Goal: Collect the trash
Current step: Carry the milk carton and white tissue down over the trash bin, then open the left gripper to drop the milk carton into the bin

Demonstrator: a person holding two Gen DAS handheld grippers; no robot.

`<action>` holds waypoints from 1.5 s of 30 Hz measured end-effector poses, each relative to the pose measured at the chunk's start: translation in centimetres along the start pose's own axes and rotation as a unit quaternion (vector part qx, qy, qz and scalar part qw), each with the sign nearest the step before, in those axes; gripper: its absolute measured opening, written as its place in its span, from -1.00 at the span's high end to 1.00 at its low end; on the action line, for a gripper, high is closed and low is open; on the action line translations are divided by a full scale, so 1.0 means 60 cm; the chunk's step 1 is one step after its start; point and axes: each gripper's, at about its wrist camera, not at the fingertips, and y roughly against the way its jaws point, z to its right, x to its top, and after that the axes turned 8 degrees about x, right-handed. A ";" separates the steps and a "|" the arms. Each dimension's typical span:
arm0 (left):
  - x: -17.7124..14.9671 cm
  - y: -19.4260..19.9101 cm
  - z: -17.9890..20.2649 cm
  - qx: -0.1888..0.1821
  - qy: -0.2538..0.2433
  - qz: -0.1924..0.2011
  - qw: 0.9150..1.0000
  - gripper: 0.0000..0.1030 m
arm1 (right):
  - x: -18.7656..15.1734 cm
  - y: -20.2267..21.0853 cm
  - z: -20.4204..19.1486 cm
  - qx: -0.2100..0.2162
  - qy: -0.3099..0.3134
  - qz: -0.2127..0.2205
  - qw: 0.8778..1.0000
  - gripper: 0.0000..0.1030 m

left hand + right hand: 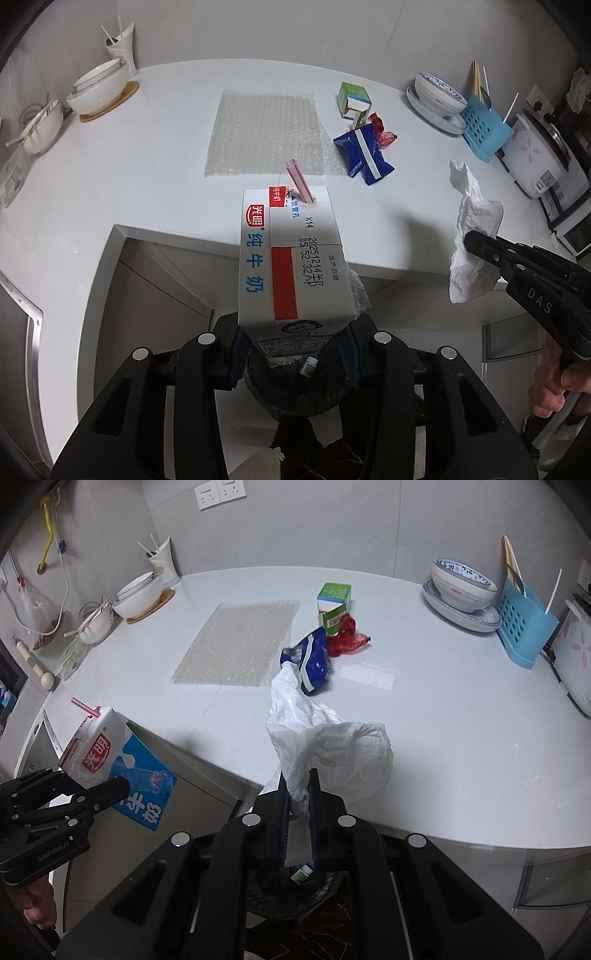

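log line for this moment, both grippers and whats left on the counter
left gripper: shut on milk carton | right gripper: shut on tissue | both over trash bin | counter: bubble wrap, blue wrapper, red wrapper, green box

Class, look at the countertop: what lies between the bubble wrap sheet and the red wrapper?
The blue snack wrapper lies between the bubble wrap sheet and the red wrapper, clearest in the right wrist view.

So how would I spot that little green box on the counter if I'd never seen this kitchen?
Start at the white counter and find the sheet of bubble wrap lying flat in its middle. Just to the right, toward the wall, stands the small green box, with a red wrapper and a blue wrapper in front of it. It is the only green thing, and the only upright carton there.
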 end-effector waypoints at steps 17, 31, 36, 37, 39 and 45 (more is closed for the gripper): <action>-0.062 -0.045 -0.001 -0.004 -0.009 -0.016 1.000 0.22 | -0.071 -0.049 0.004 -0.010 -0.023 -0.018 1.000 0.84; -0.092 -0.090 0.010 0.002 -0.024 -0.012 1.000 0.22 | -0.131 -0.108 0.009 -0.008 -0.022 -0.041 0.999 0.84; -0.106 -0.110 0.014 -0.004 -0.031 -0.016 0.999 0.22 | -0.154 -0.128 0.016 -0.003 -0.026 -0.054 0.998 0.84; -0.109 -0.115 0.014 -0.005 -0.032 -0.018 0.999 0.22 | -0.159 -0.132 0.017 -0.002 -0.025 -0.056 0.998 0.84; -0.114 -0.124 0.014 -0.007 -0.033 -0.019 0.999 0.22 | -0.166 -0.141 0.019 -0.002 -0.025 -0.062 0.998 0.84; -0.128 -0.165 0.013 -0.005 -0.032 -0.033 0.999 0.22 | -0.189 -0.169 0.024 -0.002 -0.025 -0.080 0.996 0.84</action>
